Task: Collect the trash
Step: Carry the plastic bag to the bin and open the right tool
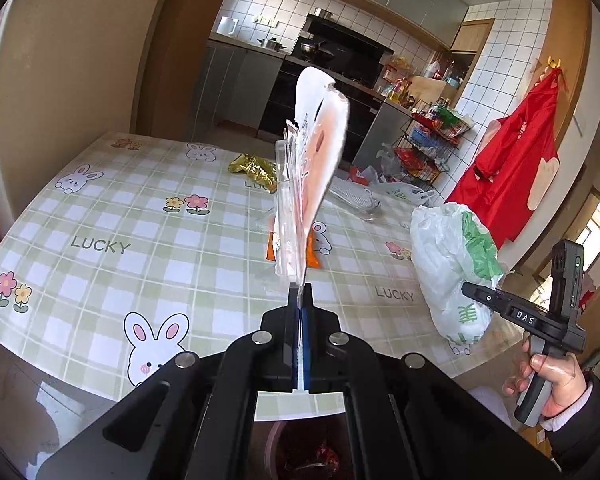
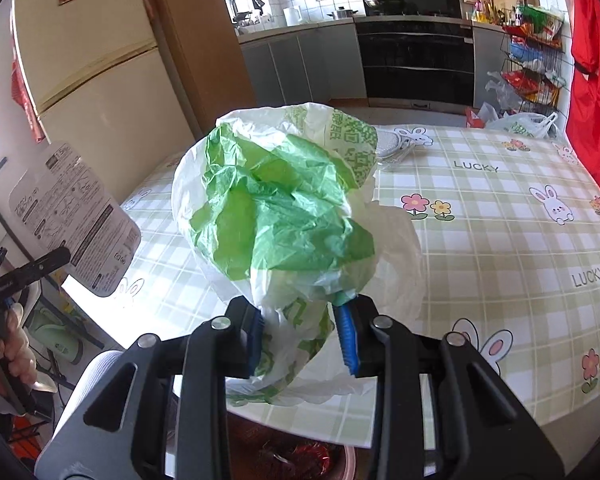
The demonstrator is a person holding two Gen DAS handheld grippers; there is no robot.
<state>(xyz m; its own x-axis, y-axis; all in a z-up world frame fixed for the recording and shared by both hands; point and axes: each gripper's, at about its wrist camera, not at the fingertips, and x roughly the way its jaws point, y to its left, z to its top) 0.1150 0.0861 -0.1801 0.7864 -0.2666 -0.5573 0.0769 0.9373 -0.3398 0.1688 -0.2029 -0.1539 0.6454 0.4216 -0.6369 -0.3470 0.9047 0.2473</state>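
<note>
My left gripper (image 1: 300, 292) is shut on the bottom edge of a clear plastic blister pack with a white card (image 1: 312, 168), held upright above the table. In the right wrist view the same blister pack (image 2: 72, 216) shows its printed back, with the left gripper (image 2: 56, 258) below it. My right gripper (image 2: 300, 320) is shut on a crumpled white and green plastic bag (image 2: 276, 208), which bulges above the blue pads (image 2: 350, 340). The left wrist view has the bag (image 1: 448, 264) off the table at the right, held by the right gripper (image 1: 480, 292). A bin (image 1: 312, 452) with red wrappers lies below both grippers.
On the checked rabbit tablecloth (image 1: 140, 220) lie a gold wrapper (image 1: 256, 170), an orange wrapper (image 1: 274, 248) and a clear tray with a mesh item (image 1: 356, 198). A cream fridge (image 2: 92, 80) stands left, a wire rack (image 2: 532, 60) and a red apron (image 2: 596, 80) right.
</note>
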